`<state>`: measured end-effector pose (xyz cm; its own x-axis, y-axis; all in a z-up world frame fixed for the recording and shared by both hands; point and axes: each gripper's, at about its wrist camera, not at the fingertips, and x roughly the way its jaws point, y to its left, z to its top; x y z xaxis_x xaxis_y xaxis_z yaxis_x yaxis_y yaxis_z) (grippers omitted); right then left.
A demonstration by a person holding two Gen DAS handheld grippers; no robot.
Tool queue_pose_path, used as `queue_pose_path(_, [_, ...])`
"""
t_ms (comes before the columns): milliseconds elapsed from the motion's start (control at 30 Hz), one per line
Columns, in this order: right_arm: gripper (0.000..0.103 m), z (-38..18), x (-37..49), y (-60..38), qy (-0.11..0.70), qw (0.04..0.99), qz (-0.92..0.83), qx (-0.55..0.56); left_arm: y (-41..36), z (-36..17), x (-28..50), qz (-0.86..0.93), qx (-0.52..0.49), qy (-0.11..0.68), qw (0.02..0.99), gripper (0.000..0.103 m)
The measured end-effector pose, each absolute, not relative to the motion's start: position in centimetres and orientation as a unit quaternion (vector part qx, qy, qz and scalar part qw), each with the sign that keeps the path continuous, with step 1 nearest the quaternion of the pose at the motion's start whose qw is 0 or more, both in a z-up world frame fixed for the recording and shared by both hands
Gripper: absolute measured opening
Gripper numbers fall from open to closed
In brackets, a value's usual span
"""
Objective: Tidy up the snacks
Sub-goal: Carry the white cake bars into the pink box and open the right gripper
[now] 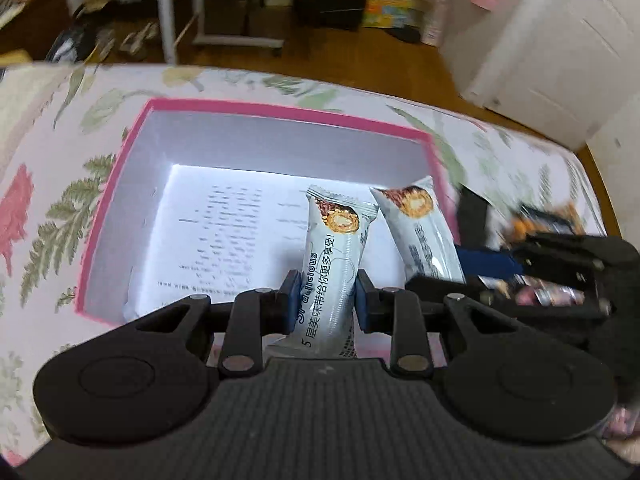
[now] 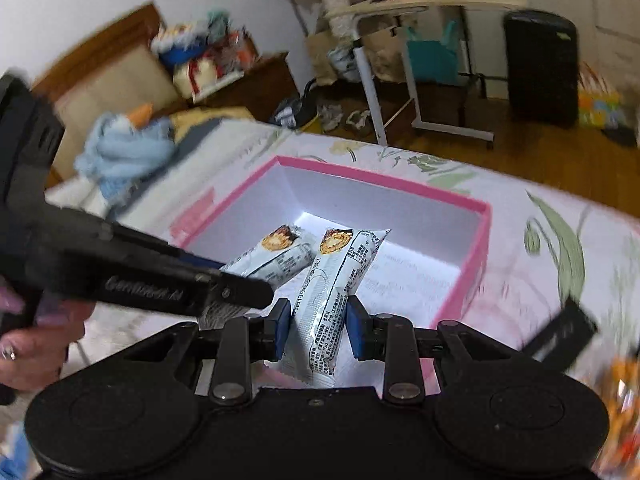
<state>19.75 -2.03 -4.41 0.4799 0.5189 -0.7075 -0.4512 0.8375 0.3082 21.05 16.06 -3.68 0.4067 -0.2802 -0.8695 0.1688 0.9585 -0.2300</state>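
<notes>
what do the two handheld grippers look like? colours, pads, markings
Both the left gripper and the right gripper are matte black with blue fingers, silver pivot pins, round side housings and a ribbed body. The left one's side shows partly legible white lettering in the right wrist view.

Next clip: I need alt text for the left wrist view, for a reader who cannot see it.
The left tool grips a white snack packet above an open pink box lined with a printed sheet. Beside it, the right tool holds a matching second packet over the box's right side. The box sits on a floral cloth.
</notes>
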Motion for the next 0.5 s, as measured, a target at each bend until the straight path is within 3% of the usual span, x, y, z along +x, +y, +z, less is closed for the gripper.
queue_pose_path(500, [0.034, -9.4, 26.9, 3.2, 0.463, 0.842, 0.244, -0.129, 16.3, -13.2, 29.5, -0.095, -0.123, 0.552, 0.819, 0.027])
